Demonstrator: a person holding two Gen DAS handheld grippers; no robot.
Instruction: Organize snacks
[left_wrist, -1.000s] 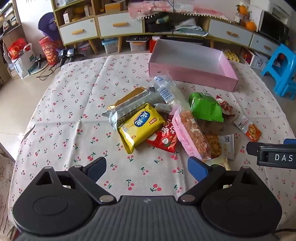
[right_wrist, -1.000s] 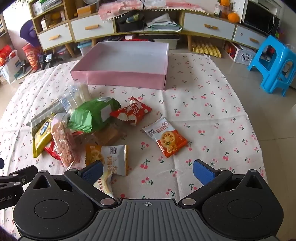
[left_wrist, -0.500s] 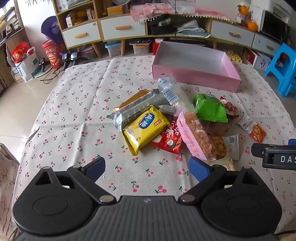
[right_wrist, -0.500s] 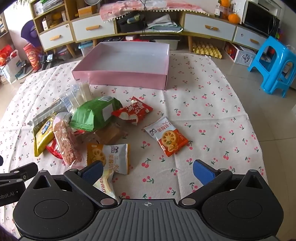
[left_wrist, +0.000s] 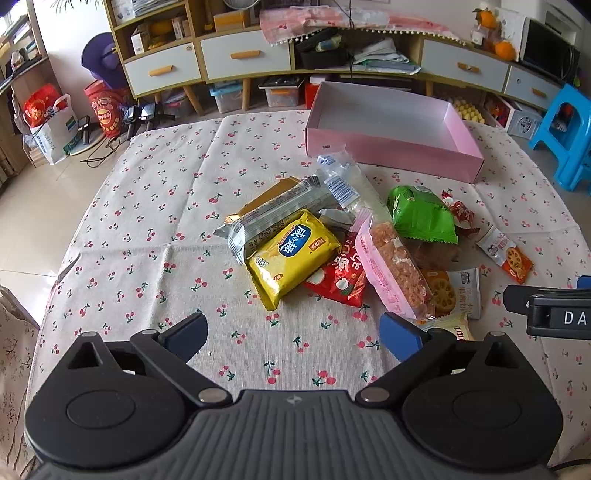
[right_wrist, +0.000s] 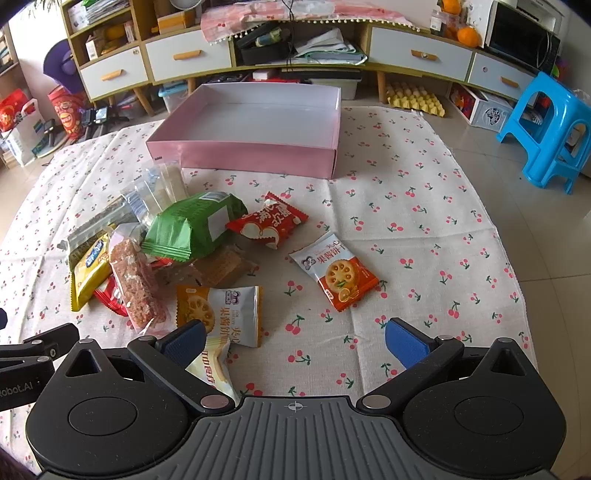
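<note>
A heap of snack packets lies on the cherry-print tablecloth (left_wrist: 147, 229): a yellow one (left_wrist: 291, 254), a silver one (left_wrist: 273, 221), a green one (left_wrist: 421, 214), a red one (left_wrist: 341, 277) and a clear pink-edged one (left_wrist: 395, 266). Behind them stands an empty pink box (left_wrist: 391, 147). My left gripper (left_wrist: 293, 330) hovers in front of the heap, its jaws opening with nothing between them. My right gripper (right_wrist: 295, 338) is open above the cloth. An orange-white biscuit packet (right_wrist: 336, 271) lies just beyond it, and another (right_wrist: 221, 308) lies by its left finger.
The pink box (right_wrist: 258, 157) sits at the table's far side. Beyond the table are a low cabinet with drawers (left_wrist: 243, 55), bags on the floor (left_wrist: 48, 125) and a blue plastic stool (right_wrist: 550, 125) to the right. The cloth's left part (left_wrist: 129, 206) holds no packets.
The left gripper's fingers stand slightly wider apart than before. The packets, the box and the right gripper have not moved.
</note>
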